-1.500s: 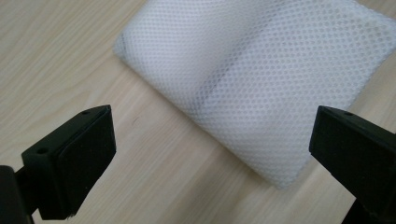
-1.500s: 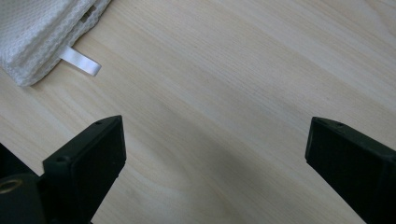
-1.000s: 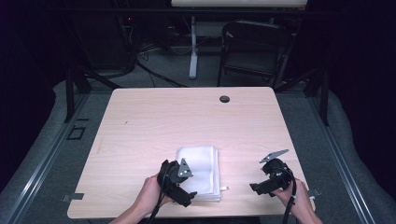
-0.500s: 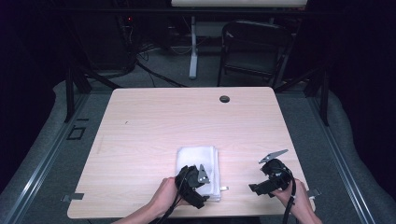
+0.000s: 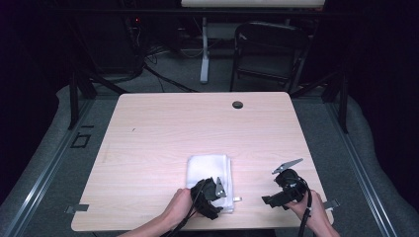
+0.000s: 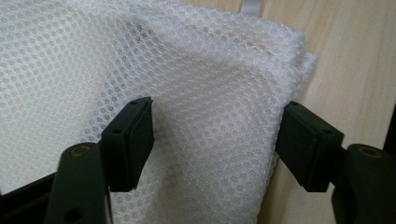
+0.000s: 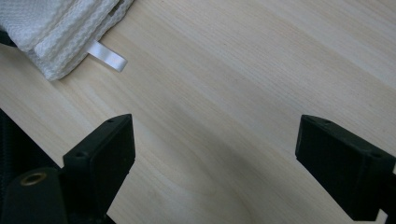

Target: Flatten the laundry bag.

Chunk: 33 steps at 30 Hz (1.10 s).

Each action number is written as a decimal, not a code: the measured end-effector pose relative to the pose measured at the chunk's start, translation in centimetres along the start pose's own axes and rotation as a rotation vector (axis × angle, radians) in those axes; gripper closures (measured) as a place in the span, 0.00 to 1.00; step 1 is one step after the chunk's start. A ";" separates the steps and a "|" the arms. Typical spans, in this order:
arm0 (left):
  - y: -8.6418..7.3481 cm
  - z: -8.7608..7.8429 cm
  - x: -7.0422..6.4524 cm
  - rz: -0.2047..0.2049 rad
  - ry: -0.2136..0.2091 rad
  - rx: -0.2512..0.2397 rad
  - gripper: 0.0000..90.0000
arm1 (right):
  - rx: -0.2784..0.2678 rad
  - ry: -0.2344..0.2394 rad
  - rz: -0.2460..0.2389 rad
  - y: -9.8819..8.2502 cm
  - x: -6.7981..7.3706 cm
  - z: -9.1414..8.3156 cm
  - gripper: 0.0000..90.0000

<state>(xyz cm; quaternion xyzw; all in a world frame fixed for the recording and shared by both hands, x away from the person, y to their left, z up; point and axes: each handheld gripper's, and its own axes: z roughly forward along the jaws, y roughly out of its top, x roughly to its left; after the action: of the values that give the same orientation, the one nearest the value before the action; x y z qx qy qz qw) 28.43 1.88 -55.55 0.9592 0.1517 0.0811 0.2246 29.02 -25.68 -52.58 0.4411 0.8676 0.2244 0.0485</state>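
Note:
A folded white mesh cloth (image 5: 207,168) lies near the front edge of the wooden table (image 5: 197,128). My left gripper (image 5: 221,198) is down on the cloth's near right corner. In the left gripper view the cloth (image 6: 210,88) bulges between the two black pads (image 6: 135,135). One pad rests on the fabric, the other stands at its folded edge, and the left gripper (image 6: 215,140) has just been closing around it. My right gripper (image 5: 269,200) hovers open over bare wood (image 7: 233,93) to the right. The cloth's corner (image 7: 56,28) and its white label (image 7: 107,56) show in the right gripper view.
A round cable hole (image 5: 237,104) sits near the table's far edge. Behind the table stand a dark chair (image 5: 269,54) and loose cables on the floor. Both hands are close to the table's front edge.
The left hand has moved right and down onto the cloth's near right corner, and its jaws have narrowed around the fabric. The right gripper has stayed where it was.

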 end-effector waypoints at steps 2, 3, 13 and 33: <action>0.0 0.0 0.1 -0.006 -0.001 -0.006 0.41 | 0.006 -0.002 -0.005 0.0 0.0 0.0 0.14; -0.1 -0.1 0.2 -0.005 -0.022 -0.012 0.46 | -0.033 0.001 0.021 -0.1 0.3 0.3 0.15; -0.4 -0.4 1.3 -0.075 -0.120 -0.036 0.61 | 0.013 0.021 -0.033 0.3 0.7 0.4 0.17; -0.4 -0.9 2.0 -0.090 -0.160 -0.049 0.66 | 0.028 0.017 -0.071 0.6 1.5 0.6 0.24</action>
<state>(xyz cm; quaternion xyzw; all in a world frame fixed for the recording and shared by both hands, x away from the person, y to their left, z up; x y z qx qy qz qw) 30.05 3.27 -54.81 0.9490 0.1743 -0.0023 0.2626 28.75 -23.99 -52.69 0.4086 0.8862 0.2143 0.0428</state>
